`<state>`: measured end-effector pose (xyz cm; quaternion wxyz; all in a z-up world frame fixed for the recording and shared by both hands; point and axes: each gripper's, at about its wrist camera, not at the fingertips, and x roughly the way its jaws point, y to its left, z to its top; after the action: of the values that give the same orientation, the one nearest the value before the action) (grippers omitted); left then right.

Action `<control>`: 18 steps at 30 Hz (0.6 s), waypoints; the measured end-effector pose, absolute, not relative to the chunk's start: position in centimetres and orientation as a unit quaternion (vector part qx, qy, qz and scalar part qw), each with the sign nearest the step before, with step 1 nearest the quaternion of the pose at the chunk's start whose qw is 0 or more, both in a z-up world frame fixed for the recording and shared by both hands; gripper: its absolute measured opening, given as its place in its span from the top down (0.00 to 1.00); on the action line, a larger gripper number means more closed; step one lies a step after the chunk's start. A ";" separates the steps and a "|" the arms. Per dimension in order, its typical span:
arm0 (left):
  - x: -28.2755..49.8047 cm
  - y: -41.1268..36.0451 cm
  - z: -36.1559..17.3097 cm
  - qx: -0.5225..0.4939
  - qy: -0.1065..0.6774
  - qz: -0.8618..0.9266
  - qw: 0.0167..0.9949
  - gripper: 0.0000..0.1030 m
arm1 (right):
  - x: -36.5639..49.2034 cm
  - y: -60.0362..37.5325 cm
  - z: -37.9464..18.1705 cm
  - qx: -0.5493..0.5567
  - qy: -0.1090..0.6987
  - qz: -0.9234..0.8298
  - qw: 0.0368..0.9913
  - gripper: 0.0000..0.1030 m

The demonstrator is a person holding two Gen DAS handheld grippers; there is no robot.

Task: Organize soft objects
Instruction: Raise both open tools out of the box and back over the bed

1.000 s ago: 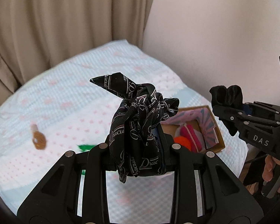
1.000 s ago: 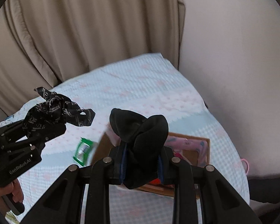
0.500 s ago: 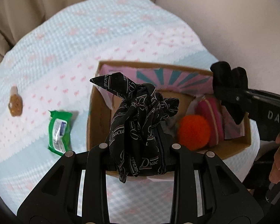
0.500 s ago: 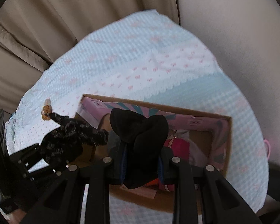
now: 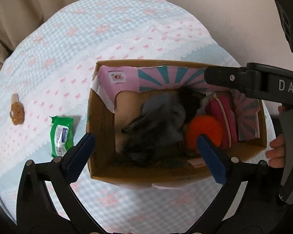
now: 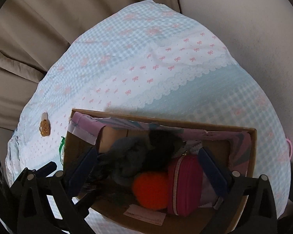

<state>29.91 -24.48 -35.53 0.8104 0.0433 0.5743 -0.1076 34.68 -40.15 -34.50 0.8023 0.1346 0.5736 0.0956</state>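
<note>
both claws opening wide, empty: left claw [image 5: 146, 154], right claw [image 6: 148, 165], above cardboard box [image 5: 99, 120].

The right gripper [image 6: 148, 167] hangs above an open cardboard box [image 6: 253, 156], its jaws opening with nothing held between them. Inside lie a round orange fluffy ball [image 6: 151, 190], a magenta zipped pouch [image 6: 186, 183] and blurred dark cloth [image 6: 138, 152]

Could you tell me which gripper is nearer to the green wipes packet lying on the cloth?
Left. The left gripper hangs over the box's left side, one finger beside the green wipes packet. The right gripper hangs further right, above the box.
</note>
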 end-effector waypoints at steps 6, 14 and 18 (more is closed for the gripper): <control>29.7 -24.3 -34.5 0.036 0.568 -0.111 0.815 0.00 | 34.3 -40.5 -34.1 0.133 0.571 0.090 0.805 0.00; 28.6 -23.3 -32.2 0.027 0.552 -0.121 0.825 0.00 | 32.5 -40.2 -31.9 0.106 0.547 0.075 0.827 0.00; 27.4 -22.3 -30.1 0.024 0.539 -0.129 0.832 0.00 | 31.2 -39.8 -29.9 0.106 0.533 0.067 0.837 0.00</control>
<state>27.37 -22.32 -30.12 0.8318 0.0244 0.5393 -0.1289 31.23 -39.81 -29.90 0.8368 0.1060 0.5328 0.0674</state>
